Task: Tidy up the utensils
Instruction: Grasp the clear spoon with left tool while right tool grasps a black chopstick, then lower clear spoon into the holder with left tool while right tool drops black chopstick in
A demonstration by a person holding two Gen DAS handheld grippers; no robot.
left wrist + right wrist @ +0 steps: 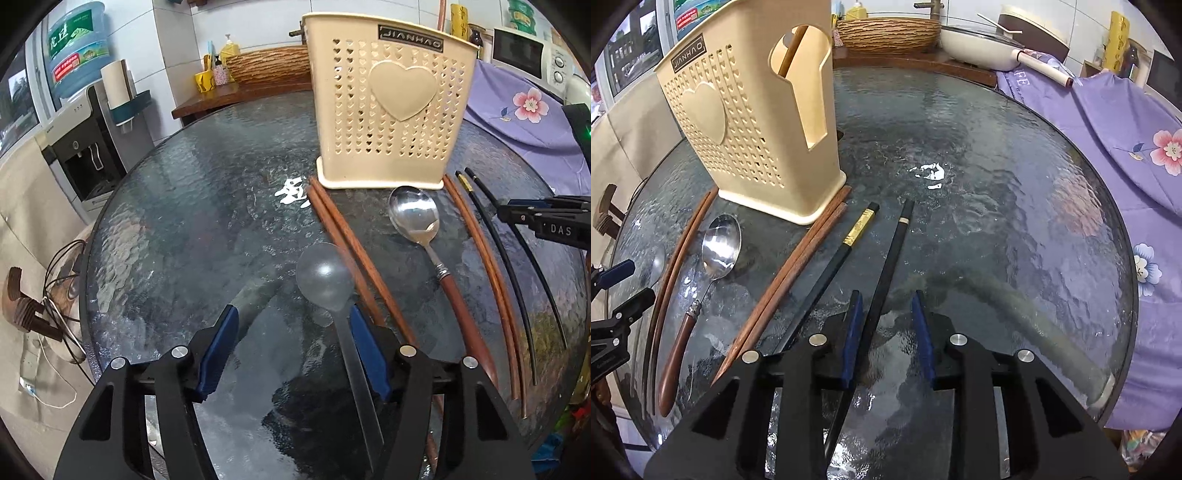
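Observation:
A cream perforated utensil holder (391, 107) stands on the round glass table (207, 192); it also shows in the right wrist view (746, 122), with one wooden stick inside. My left gripper (291, 350) is open around the handle of a plain steel spoon (325, 277), whose handle lies against the right finger. A wood-handled spoon (415, 214), two pairs of brown chopsticks (347, 251) and two black chopsticks (513, 266) lie in front of the holder. My right gripper (888, 336) is open around one black chopstick (890, 266) lying on the glass.
A purple flowered cloth (1115, 122) covers the table's right side. A woven basket (886, 33) and a white pan (979, 44) sit on the wooden counter behind. A water dispenser (85, 147) stands at left.

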